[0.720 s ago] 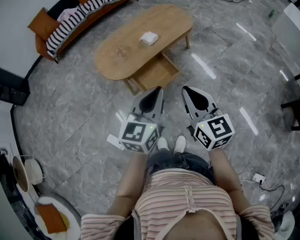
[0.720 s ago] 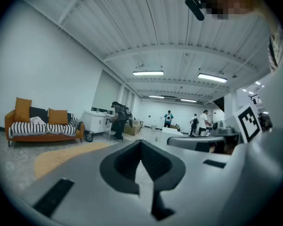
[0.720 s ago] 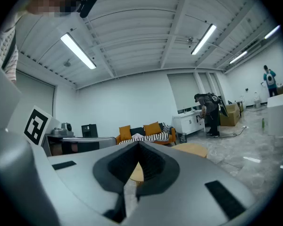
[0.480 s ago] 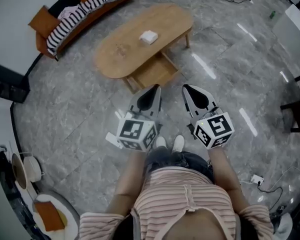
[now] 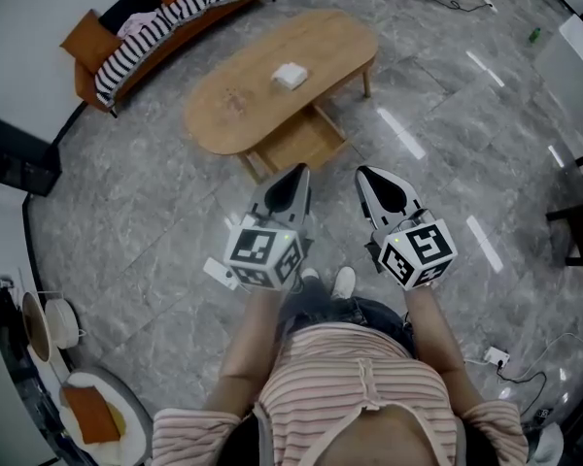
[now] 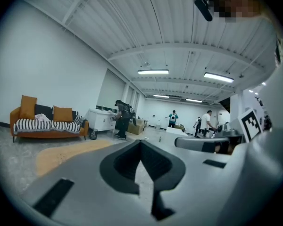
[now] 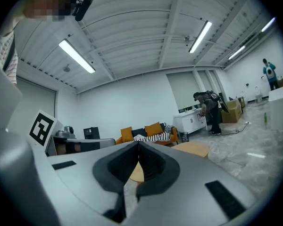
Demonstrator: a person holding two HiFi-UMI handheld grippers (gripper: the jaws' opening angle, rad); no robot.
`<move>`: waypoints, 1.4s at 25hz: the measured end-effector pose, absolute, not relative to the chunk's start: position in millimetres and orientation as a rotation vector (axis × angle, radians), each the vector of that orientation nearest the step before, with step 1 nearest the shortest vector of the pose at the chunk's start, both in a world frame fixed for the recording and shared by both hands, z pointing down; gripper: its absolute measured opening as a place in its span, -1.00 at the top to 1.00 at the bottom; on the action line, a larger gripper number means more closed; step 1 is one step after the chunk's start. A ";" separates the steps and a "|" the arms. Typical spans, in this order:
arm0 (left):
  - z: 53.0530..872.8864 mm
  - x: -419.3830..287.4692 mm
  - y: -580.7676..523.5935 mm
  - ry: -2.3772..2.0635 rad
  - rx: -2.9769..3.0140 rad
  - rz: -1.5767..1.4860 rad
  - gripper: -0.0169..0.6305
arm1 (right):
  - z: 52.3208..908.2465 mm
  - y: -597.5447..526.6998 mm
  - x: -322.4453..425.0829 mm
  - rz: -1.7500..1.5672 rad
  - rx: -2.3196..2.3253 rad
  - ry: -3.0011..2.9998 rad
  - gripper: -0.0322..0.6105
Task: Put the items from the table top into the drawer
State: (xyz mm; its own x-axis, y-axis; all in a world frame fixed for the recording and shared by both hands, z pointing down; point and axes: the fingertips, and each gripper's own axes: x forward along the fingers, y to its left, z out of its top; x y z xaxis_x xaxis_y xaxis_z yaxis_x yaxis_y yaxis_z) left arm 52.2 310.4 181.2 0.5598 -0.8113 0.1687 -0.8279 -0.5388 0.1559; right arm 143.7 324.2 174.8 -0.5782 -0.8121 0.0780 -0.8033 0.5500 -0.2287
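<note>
An oval wooden coffee table (image 5: 272, 81) stands on the grey stone floor ahead of me, with a small white item (image 5: 290, 76) lying on its top. Below its near edge a wooden drawer (image 5: 301, 142) is pulled out and open. My left gripper (image 5: 298, 173) and right gripper (image 5: 367, 174) hang side by side in front of my body, well short of the table, and both are shut with nothing in them. In the left gripper view the left gripper (image 6: 140, 142) points past the table top (image 6: 70, 153). In the right gripper view the table (image 7: 193, 149) shows beyond the right gripper (image 7: 137, 145).
An orange sofa (image 5: 165, 13) with a striped blanket stands behind the table against the wall. A black flat object (image 5: 15, 158) leans at the left, and a dark chair (image 5: 581, 212) is at the right. A cable and socket (image 5: 496, 357) lie on the floor. People (image 6: 121, 119) stand far off.
Both grippers stay shut and keep nearly the same place in front of the body. One of the person's shoes has slipped out of sight behind the left gripper.
</note>
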 end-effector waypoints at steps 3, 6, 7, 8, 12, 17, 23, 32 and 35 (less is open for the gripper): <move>182.5 54.2 309.6 -1.400 2.564 0.122 0.91 | 176.9 325.0 154.3 -0.381 -1.436 2.730 0.87; 180.3 53.9 305.7 -1.434 2.552 0.125 0.91 | 180.1 323.8 164.4 -0.398 -1.455 2.721 0.87; 179.2 53.8 304.6 -1.445 2.549 0.126 0.91 | 180.9 323.3 167.2 -0.405 -1.457 2.720 0.87; 178.0 53.4 303.5 -1.455 2.546 0.129 0.91 | 181.2 322.7 169.2 -0.413 -1.456 2.719 0.87; 178.6 52.2 296.7 -1.482 2.531 0.150 0.91 | 181.8 317.6 170.9 -0.431 -1.436 2.729 0.87; 186.3 51.2 283.9 -1.486 2.513 0.169 0.91 | 183.9 304.1 167.8 -0.442 -1.428 2.733 0.87; 196.7 39.0 249.2 -1.493 2.481 0.174 0.91 | 189.4 270.3 161.5 -0.460 -1.438 2.731 0.87; 224.7 29.1 155.9 -1.456 2.427 0.200 0.91 | 206.5 175.3 147.6 -0.508 -1.426 2.777 0.87; 232.6 22.6 122.4 -1.443 2.407 0.213 0.91 | 210.1 139.8 137.2 -0.535 -1.421 2.784 0.87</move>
